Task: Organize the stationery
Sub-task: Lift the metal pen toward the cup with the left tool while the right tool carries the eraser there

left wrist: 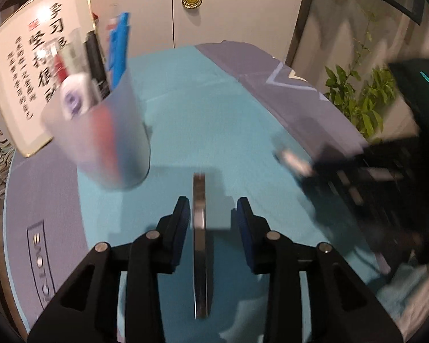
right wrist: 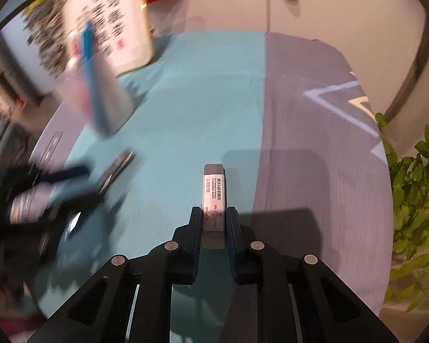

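Eraser (right wrist: 213,200) sits clamped between the right hand-held gripper (right wrist: 213,214) pads.

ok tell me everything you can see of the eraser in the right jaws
The eraser is a slim grey block in a white paper sleeve printed with small dark and red text and a pentagon logo. Bare grey ends stick out past the sleeve. It points straight ahead, away from the camera, over the teal cloth. The right gripper has its blue-padded jaws pressed on its near half.
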Motion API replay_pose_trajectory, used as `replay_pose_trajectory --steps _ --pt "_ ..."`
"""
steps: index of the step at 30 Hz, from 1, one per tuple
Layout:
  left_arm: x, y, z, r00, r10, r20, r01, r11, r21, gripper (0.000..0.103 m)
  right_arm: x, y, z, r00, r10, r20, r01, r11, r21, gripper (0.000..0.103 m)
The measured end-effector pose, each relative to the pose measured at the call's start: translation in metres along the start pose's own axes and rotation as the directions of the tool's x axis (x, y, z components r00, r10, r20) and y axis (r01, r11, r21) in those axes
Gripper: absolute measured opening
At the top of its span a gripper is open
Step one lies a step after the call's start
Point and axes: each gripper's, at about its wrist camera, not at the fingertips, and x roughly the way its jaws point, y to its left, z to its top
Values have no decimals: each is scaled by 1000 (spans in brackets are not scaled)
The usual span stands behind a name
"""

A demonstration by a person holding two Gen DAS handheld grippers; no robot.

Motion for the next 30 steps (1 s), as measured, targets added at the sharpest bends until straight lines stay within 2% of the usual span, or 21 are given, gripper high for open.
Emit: replay_pose_trajectory --steps 3,5,7,9,14,17,18,19,20,21,23,30 --pt "14 -1 12 1000 9 -11 -9 1000 -4 32 -4 6 -12 1000 -11 -14 10 999 -37 17" --pt "15 0 13 1000 11 -23 -11 1000 -12 32 -5 5 -10 1000 -23 -6 23 999 -31 22" --pt "16 2 13 999 14 -29 -15 1000 -16 32 -4 5 -7 1000 -23 6 24 1000 -18 39" --pt "16 4 12 999 18 -32 -19 1000 -19 32 -5 6 -4 999 -24 28 25 1000 -16 45" --pt "19 8 11 999 5 -50 -6 1000 -28 30 6 13 15 999 -22 42 23 999 -34 45" --pt "23 6 12 999 5 -45 -6 1000 -20 30 13 18 18 999 -52 11 53 997 -51 43" --pt "24 5 13 999 7 -43 -8 1000 -15 30 16 20 18 997 -72 3 72 995 -63 40" --pt "24 4 13 999 10 -40 -11 1000 -10 28 17 21 19 997 -83 6 83 994 -72 30" --pt "23 4 13 999 14 -37 -14 1000 -8 14 18 22 20 996 -93 5 93 992 -83 22" --pt "23 5 13 999 18 -41 -19 1000 -9 9 17 23 21 995 -96 3 96 991 -92 17" --pt "19 8 12 999 -8 -43 7 1000 -23 9 16 25 21 996 -91 2 91 991 -99 17" --pt "-29 7 7 997 5 74 -5 1000 -9 9 -16 34 21 997 -21 80 27 997 -79 17"
